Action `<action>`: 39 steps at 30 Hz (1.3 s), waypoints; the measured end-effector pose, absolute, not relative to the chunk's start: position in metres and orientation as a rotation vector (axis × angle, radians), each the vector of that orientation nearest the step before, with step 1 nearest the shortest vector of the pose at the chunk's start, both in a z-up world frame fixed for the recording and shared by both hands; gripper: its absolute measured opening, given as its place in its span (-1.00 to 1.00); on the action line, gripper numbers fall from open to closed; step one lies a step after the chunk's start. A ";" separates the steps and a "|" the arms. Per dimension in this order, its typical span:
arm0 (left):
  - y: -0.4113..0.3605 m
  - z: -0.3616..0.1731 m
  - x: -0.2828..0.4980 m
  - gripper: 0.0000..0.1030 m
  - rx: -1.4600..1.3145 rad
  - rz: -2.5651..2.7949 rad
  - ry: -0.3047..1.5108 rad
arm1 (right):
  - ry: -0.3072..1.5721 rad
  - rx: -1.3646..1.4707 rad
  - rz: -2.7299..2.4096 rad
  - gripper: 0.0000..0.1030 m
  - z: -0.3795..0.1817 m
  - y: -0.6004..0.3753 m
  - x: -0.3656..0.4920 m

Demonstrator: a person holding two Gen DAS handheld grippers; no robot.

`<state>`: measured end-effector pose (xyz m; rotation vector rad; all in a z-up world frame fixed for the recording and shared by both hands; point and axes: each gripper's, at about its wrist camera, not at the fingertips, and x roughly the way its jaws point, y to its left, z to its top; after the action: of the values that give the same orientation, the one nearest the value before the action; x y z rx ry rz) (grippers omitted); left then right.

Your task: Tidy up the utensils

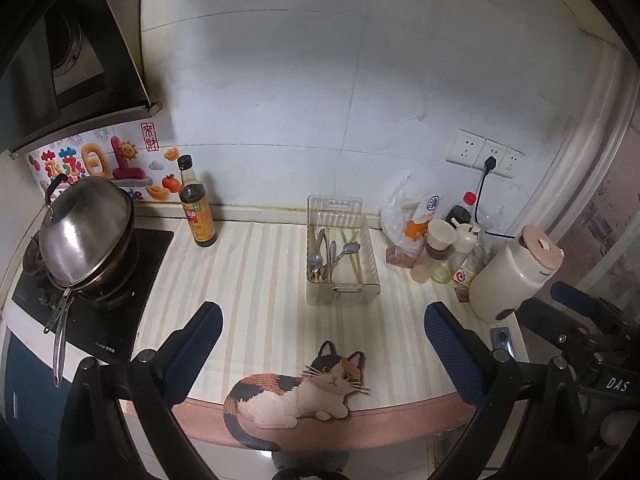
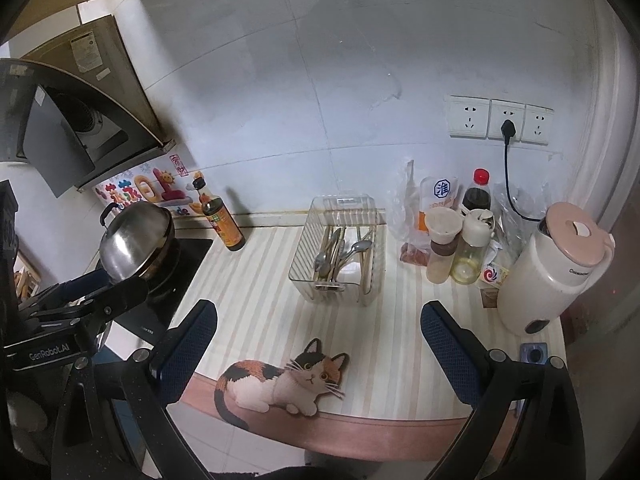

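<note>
I have both the left tongs [image 1: 322, 350] and the right tongs [image 2: 318, 344] spread wide and empty over the near counter [image 1: 248, 280] edge, the cat mat [image 1: 296, 394] lying between their tips. Straight ahead, well beyond them, the clear tray [image 2: 374, 276] holds spoons [image 2: 340, 258] and chopsticks [image 2: 365, 264]. They look light, stiff and slippery, so I'd pinch mid-handle.

Home kitchen, probably, stove [image 1: 104, 280], range hood [image 1: 72, 60], lidded pot [image 1: 86, 232]
</note>
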<state>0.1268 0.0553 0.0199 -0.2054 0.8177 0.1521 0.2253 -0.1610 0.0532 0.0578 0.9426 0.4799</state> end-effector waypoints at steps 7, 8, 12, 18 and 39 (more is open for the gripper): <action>0.055 0.017 0.127 1.00 -0.209 0.152 0.826 | 0.949 0.049 0.480 1.00 0.052 -0.159 0.226; 0.054 0.017 0.127 1.00 -0.208 0.154 0.828 | 0.951 0.049 0.480 1.00 0.051 -0.159 0.226; 0.052 0.015 0.128 1.00 -0.202 0.151 0.833 | 0.962 0.044 0.483 1.00 0.048 -0.159 0.228; 0.051 0.014 0.129 1.00 -0.201 0.150 0.837 | 0.969 0.044 0.487 1.00 0.046 -0.158 0.229; 0.058 0.009 0.128 1.00 -0.229 0.140 0.845 | 0.994 0.045 0.497 1.00 0.038 -0.150 0.228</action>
<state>0.1281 0.0576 0.0094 -0.2285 0.8452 0.1404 0.2277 -0.1498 0.0379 0.0448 0.9944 0.4967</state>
